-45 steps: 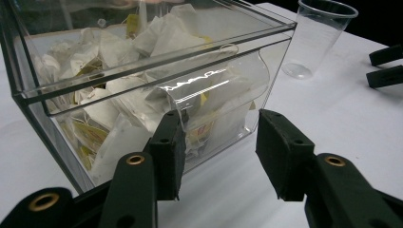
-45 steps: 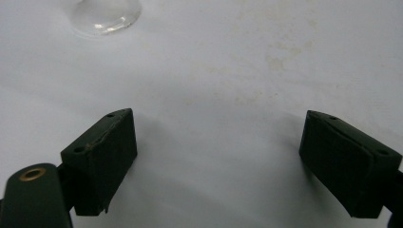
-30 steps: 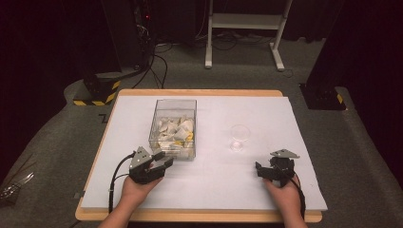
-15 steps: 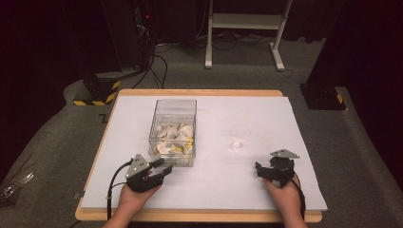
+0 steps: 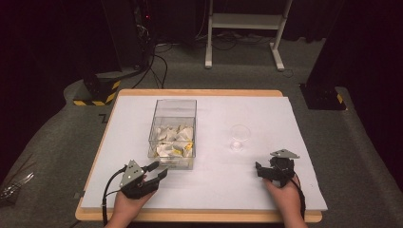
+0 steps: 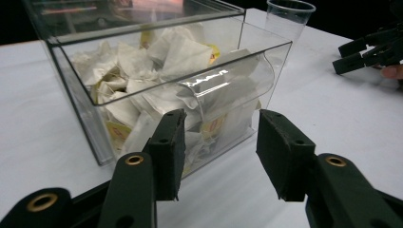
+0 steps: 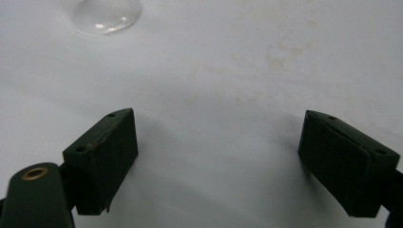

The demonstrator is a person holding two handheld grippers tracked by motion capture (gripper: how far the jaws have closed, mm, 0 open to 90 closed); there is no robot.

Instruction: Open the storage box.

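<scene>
A clear plastic box [image 5: 173,102] stands left of the table's middle, part filled with white and yellow paper packets [image 5: 175,142]. Right of it is an empty clear cup [image 5: 238,137]. My left gripper [image 5: 158,172] sits just in front of the box's near wall, open, with nothing between its jaws. In the left gripper view the box [image 6: 78,111] and its packets [image 6: 157,71] loom beyond my left gripper [image 6: 221,130], and the cup [image 6: 289,19] stands behind. My right gripper [image 5: 260,169] rests open near the front right. My right gripper [image 7: 216,142] is over bare sheet, the cup's base [image 7: 105,14] ahead.
A white sheet [image 5: 214,190] covers the wooden table [image 5: 199,217], whose edge shows at the front. Beyond the table are a white stand frame [image 5: 242,21], black equipment with cables [image 5: 138,33] and a yellow-and-black striped base [image 5: 97,92].
My left gripper has drawn back from the box toward the table's near edge and a little to the left. The right gripper has stayed put.
</scene>
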